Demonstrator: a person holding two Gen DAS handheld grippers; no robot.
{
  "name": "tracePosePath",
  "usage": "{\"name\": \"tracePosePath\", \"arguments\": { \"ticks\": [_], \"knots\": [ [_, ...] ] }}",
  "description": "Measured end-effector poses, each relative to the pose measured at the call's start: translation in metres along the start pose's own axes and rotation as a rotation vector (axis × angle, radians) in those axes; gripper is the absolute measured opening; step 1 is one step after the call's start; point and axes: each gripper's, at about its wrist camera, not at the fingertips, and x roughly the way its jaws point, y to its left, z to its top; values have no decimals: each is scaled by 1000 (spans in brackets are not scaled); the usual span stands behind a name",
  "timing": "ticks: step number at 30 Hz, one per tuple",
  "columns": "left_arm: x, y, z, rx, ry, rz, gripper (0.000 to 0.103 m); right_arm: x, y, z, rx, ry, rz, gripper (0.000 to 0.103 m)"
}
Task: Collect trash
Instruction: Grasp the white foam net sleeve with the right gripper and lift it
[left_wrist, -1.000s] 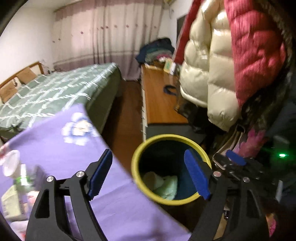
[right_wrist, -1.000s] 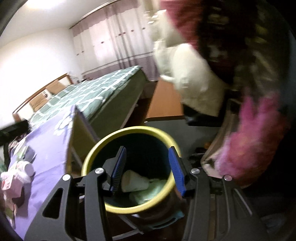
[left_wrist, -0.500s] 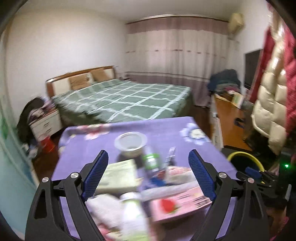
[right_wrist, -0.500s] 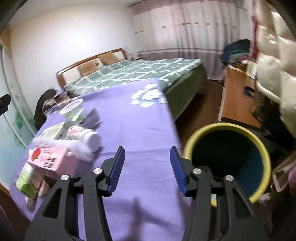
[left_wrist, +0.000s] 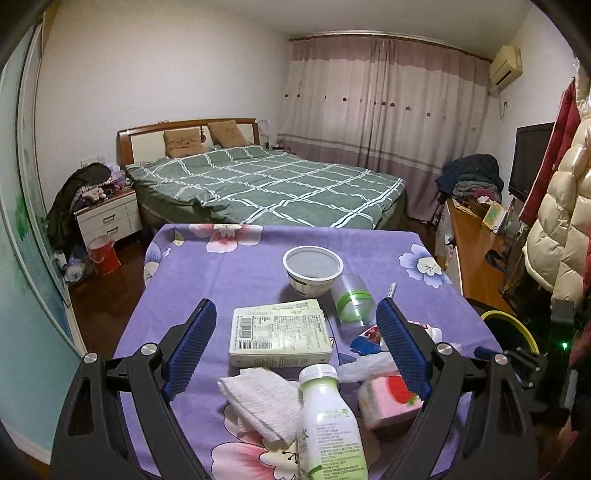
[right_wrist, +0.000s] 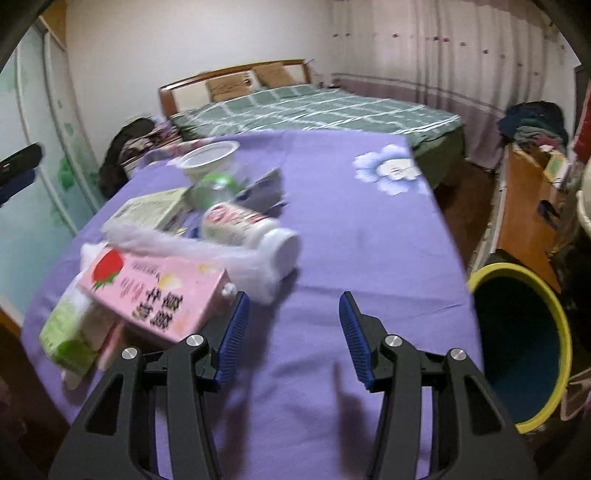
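From the left wrist, the left tool (left_wrist: 295, 341) is hanging released over the cluttered purple worktop (left_wrist: 207, 280), framing the flat carton (left_wrist: 279, 334); the upright green-label bottle (left_wrist: 327, 417) in front is risking a knock if the tool drops straight down. Half a second ago this view was blurred; now it is settling.

From the right wrist, the right tool (right_wrist: 291, 336) is also gaping empty, now facing the pink strawberry carton (right_wrist: 155, 291), with the yellow-rimmed bin (right_wrist: 524, 339) beside the worktop.
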Motion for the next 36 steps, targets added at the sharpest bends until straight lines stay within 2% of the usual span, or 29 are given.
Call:
{"name": "tracePosePath", "arguments": {
  "ticks": [4,6,9,16,19,20,22,30,36],
  "knots": [
    [0,-4,-2,9,4,-6,87,-3,14,-3,-30,8,78,49],
    [-2,-7,-2,13,3,-9,87,-2,9,0,-22,-12,34,49],
    [-2,-7,-2,13,0,-10,88,4,1,6,-12,-3,26,49],
    [-2,-10,0,19,5,-18,88,16,11,17,-94,-1,95,49],
    [-2,-12,1,23,2,-20,89,20,11,21,-93,-4,124,49],
    [-2,-13,1,23,2,-21,89,20,11,22,-92,-5,136,46],
    [-2,-13,1,23,3,-19,89,20,13,22,-89,-11,160,15],
    [-2,-14,1,23,5,-23,89,-5,13,18,-78,-61,186,12],
    [1,-18,0,30,9,-32,89,-39,2,17,-34,-136,196,12]
  ]
}}
